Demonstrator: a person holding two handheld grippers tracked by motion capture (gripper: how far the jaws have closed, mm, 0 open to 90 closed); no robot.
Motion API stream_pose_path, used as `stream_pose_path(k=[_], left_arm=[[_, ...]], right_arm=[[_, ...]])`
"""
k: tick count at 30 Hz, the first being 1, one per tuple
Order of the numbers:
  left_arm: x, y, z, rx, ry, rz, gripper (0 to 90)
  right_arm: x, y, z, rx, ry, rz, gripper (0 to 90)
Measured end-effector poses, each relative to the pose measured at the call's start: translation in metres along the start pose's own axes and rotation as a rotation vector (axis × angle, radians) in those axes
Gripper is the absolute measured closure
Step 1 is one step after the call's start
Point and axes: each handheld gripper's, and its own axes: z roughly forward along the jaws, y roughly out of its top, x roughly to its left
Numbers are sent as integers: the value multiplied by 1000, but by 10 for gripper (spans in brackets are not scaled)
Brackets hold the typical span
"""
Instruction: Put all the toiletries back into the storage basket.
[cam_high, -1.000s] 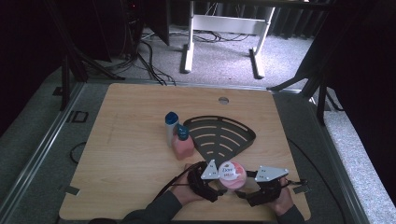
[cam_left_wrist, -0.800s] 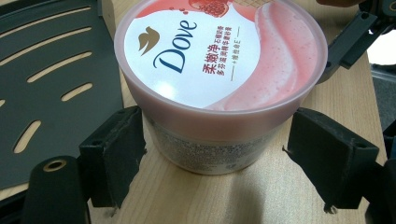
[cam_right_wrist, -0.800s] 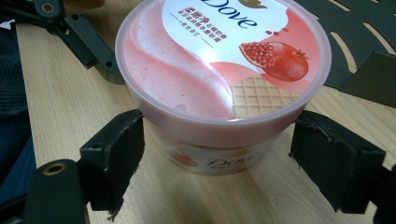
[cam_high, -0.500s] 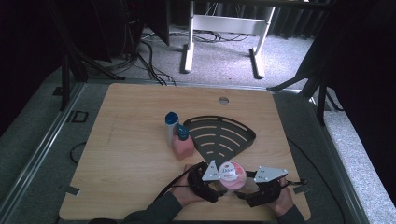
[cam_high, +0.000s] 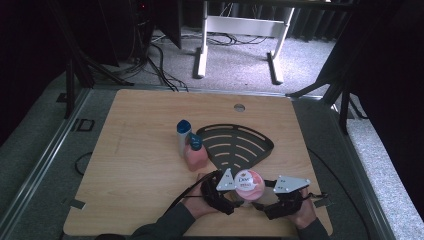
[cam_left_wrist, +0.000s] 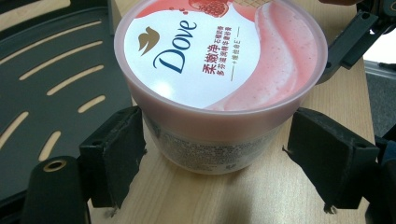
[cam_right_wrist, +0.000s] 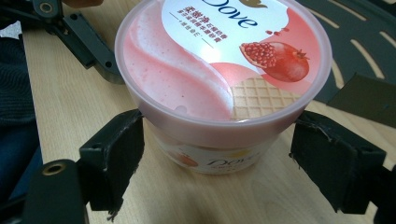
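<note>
A pink Dove tub (cam_high: 248, 184) with a pomegranate lid stands upright on the wooden table near its front edge. My left gripper (cam_high: 231, 195) comes at it from the left and my right gripper (cam_high: 265, 198) from the right. In the left gripper view the tub (cam_left_wrist: 219, 74) sits between the open gripper (cam_left_wrist: 210, 156); the left pad (cam_left_wrist: 116, 154) is at its wall and the right pad (cam_left_wrist: 329, 158) stands slightly off. In the right gripper view the tub (cam_right_wrist: 224, 70) likewise sits inside the open gripper (cam_right_wrist: 215, 161), with a gap at the right pad (cam_right_wrist: 336, 161).
A black slotted fan-shaped rack (cam_high: 235, 145) lies just behind the tub. A pink bottle (cam_high: 195, 155) and a pale bottle with a blue cap (cam_high: 183, 134) stand at the rack's left. The table (cam_high: 135, 150) has a round hole (cam_high: 239, 107) near its far edge.
</note>
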Motion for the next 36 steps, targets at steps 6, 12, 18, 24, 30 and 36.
stream_pose_path(k=[6,12,18,24,30,36], left_arm=[[2,4,-1,0,5,-5,193],[5,9,-2,6,0,-6,193],[9,14,-2,-5,-1,-12,193],[11,18,-3,-5,6,-13,193],[14,23,-1,5,5,-25,193],[16,26,1,2,5,-20,193]], right_arm=[[-1,3,-2,-11,-12,1,170],[-4,7,-4,-13,-12,5,168],[-9,11,-8,-9,-12,2,168],[-12,15,-9,-11,-15,6,162],[-16,17,-9,-11,-25,8,155],[-19,18,-12,-5,-34,1,153]])
